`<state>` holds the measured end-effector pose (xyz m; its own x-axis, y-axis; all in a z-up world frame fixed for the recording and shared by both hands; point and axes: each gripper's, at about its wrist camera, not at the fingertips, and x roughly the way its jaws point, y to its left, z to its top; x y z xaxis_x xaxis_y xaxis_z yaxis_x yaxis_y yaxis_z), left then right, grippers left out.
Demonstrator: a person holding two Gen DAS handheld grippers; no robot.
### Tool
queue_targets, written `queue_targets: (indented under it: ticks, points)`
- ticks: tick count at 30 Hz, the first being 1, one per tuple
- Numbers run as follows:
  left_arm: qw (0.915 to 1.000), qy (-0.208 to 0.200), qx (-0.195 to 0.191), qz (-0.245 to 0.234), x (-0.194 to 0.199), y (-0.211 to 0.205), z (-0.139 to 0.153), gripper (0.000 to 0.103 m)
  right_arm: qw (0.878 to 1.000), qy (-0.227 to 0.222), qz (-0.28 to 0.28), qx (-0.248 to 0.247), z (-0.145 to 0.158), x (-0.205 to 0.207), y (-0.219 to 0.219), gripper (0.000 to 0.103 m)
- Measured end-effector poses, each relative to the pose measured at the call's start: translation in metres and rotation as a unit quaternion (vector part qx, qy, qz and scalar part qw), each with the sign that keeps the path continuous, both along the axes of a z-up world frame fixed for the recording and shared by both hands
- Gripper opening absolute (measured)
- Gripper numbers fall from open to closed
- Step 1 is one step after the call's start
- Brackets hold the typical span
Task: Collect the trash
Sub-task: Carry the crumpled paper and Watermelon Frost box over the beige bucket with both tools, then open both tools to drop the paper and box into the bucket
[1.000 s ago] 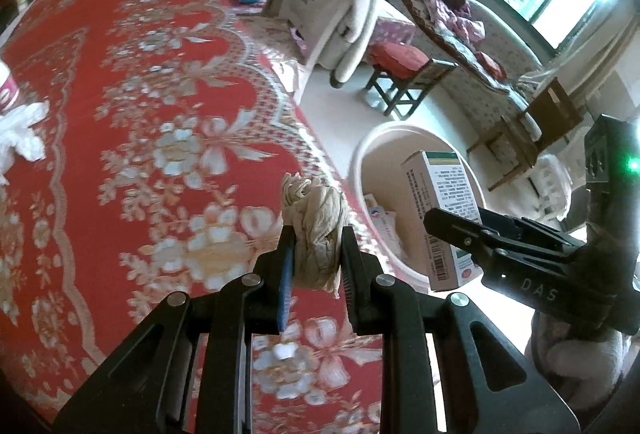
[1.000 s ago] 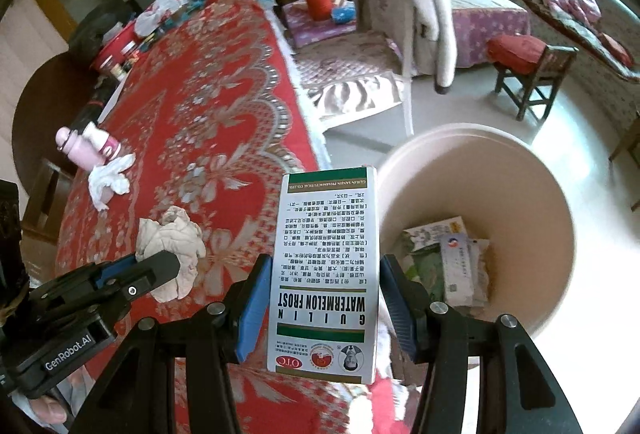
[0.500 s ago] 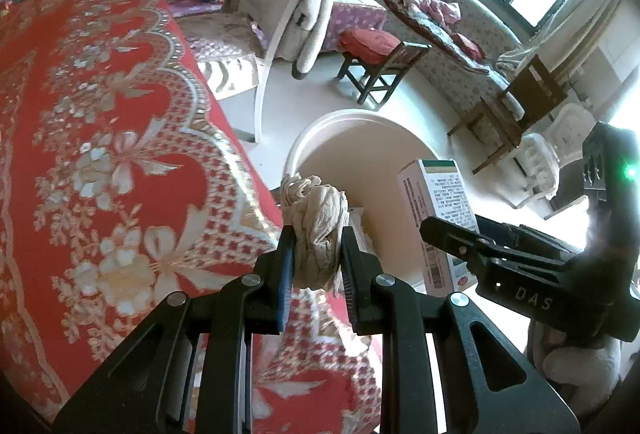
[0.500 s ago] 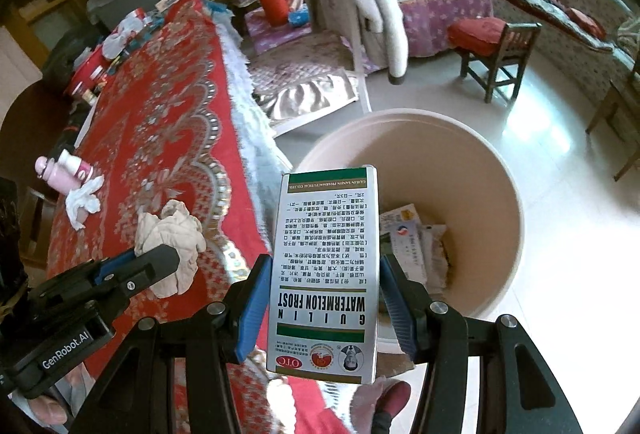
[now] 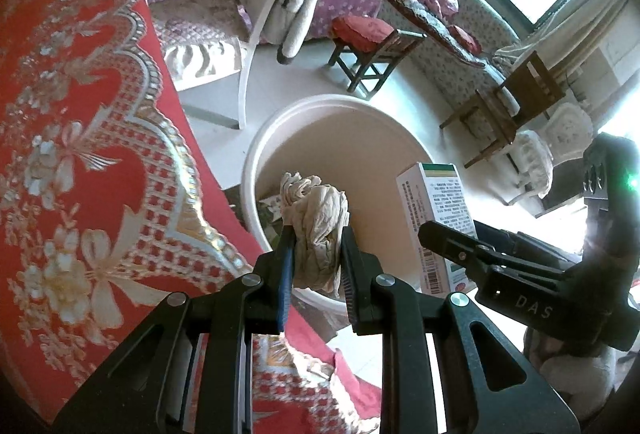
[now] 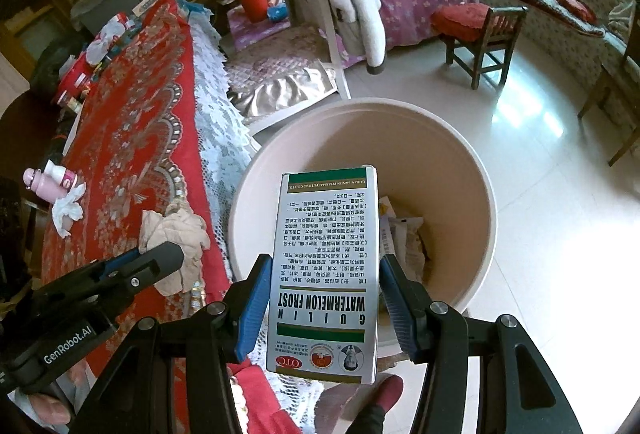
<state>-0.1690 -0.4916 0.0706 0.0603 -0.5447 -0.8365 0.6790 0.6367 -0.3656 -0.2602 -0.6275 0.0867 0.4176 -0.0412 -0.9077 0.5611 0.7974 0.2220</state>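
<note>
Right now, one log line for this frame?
left gripper: shut on crumpled tissue | right gripper: shut on medicine box | both over trash bin beside red tablecloth | nothing released yet

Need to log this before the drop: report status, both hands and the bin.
Left hand-held gripper shut on tissue wad. Right hand-held gripper shut on box. Both at bin mouth. Nothing blocking.

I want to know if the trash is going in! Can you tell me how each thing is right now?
Left gripper: shut on the crumpled tissue.
Crumpled tissue: squeezed, held near the bin's rim.
Right gripper: shut on the medicine box.
Medicine box: closed, held above the bin.
Bin: open, some trash inside.
Pink bottle: lying on the tablecloth.
</note>
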Motion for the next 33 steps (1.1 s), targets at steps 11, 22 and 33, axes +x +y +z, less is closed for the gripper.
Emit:
queue_targets:
  ticks: [11,22,33]
  points:
    - [0.9997,0.022,0.004,0.001,-0.001,-0.022,-0.012,0.019,1.000,0.010,-0.007,0.009,-0.010,-0.005,-0.018,0.053]
    - [0.9998,0.020,0.004,0.003,-0.005,-0.027,-0.012,0.020,1.000,0.017,-0.007,0.015,-0.016,-0.005,-0.022,0.053]
    - [0.9997,0.022,0.004,0.012,0.002,-0.026,-0.014,0.025,1.000,0.019,-0.005,0.015,-0.018,-0.004,-0.024,0.052]
